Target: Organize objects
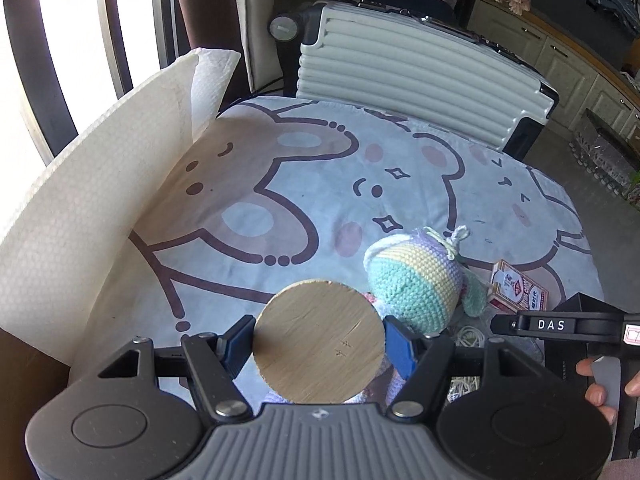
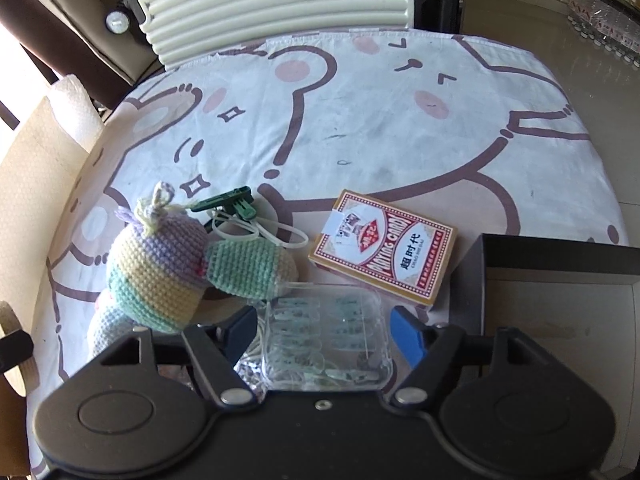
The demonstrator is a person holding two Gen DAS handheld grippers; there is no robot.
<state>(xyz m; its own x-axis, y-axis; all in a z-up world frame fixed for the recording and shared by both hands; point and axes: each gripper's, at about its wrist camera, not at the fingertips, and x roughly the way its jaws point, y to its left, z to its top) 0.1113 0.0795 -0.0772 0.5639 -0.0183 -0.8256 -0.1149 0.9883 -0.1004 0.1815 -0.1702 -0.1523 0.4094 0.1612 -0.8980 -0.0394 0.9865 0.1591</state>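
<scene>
The round, pale wooden disc point(image 1: 320, 340) sits clamped edge to edge between the blue pads of the left gripper point(image 1: 320, 344), flat face up toward the camera, so it can be carried above the near part of the table without slipping. Just beyond it lies a pastel striped crocheted toy point(image 1: 416, 280), and further right a red box of playing cards point(image 2: 384, 250).

The right gripper point(image 2: 324, 330) has its fingers apart, straddling a clear plastic case of small clips point(image 2: 326, 340); the pads do not appear to press its sides, so it reads as released or about to be taken, not gripped. To its right is a dark open box point(image 2: 560, 264), probably where the loose items belong. A green clip point(image 2: 228, 204) and white cable ties point(image 2: 260, 232) lie beyond the toy on the cartoon-bear tablecloth point(image 2: 360, 120).
</scene>
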